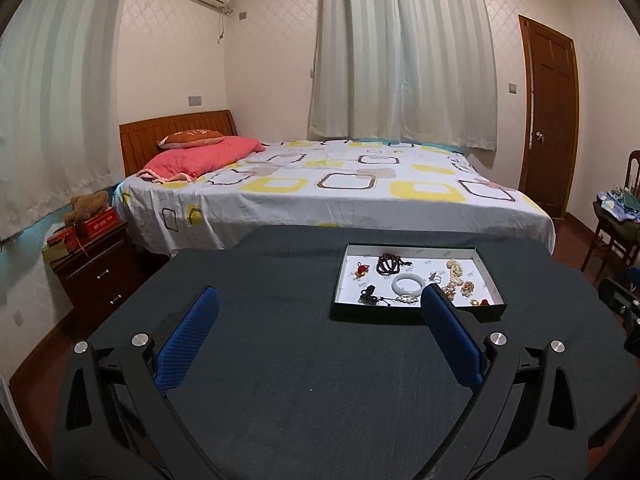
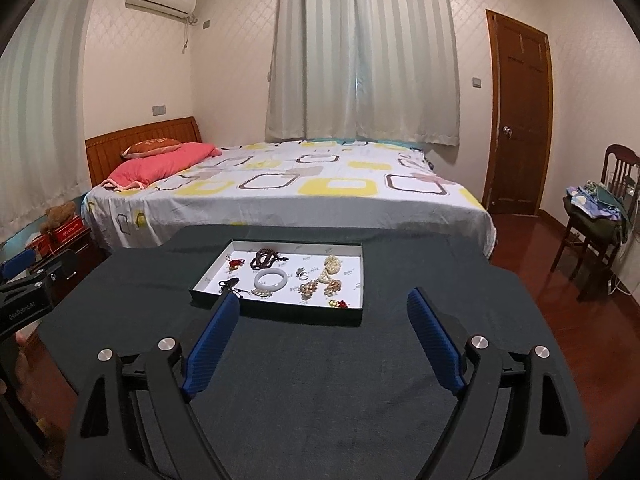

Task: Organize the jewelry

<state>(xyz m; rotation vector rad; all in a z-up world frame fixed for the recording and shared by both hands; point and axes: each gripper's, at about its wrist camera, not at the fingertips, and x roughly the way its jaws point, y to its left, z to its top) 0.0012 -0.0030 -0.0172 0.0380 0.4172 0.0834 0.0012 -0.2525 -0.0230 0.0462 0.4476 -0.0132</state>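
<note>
Both hand-held grippers, left [image 1: 320, 300] and right [image 2: 323, 300], hover spread and empty near a tray [image 2: 280, 314] on the bench [image 2: 320, 380] holding all jewelry, a bangle [image 2: 271, 279] included: sorting either pending or complete.

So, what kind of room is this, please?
Most likely a home bedroom: a made bed with a pink pillow, long curtains, and a wooden nightstand beside the bed.

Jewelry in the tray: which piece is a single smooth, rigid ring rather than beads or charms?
The pale white bangle near the tray's front edge; everything around it is beaded or clustered.
</note>
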